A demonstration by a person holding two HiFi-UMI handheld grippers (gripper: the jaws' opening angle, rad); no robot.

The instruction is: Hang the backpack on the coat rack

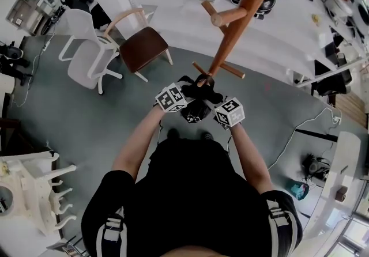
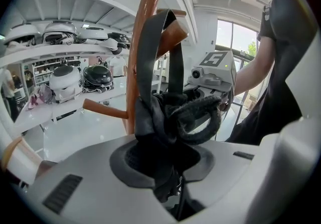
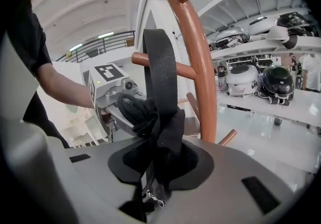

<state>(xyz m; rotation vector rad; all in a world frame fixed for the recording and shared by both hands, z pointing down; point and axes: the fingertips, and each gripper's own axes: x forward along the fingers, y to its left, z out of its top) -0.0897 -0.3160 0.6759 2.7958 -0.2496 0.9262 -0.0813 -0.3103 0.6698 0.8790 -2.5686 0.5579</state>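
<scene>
In the head view the black backpack [image 1: 196, 105] hangs bunched between my two grippers, right at the wooden coat rack [image 1: 236, 19]. My left gripper [image 1: 184, 101] and right gripper [image 1: 211, 109] are both shut on its fabric. The left gripper view has dark cloth and a padded loop [image 2: 198, 117] clamped in my left gripper [image 2: 163, 155]. From there a strap [image 2: 145, 52] runs up over a wooden peg [image 2: 173, 29]. In the right gripper view my right gripper [image 3: 158, 162] pinches black cloth. A webbing strap [image 3: 159, 67] rises past a peg [image 3: 145, 59] beside the pole [image 3: 200, 62].
A brown-seated chair [image 1: 144, 48] and a white chair [image 1: 89, 57] stand on the grey floor to the left of the rack. A white stand [image 1: 31, 192] sits at lower left. Shelves with helmets [image 2: 83, 75] line the wall behind. Cables [image 1: 300, 129] trail at right.
</scene>
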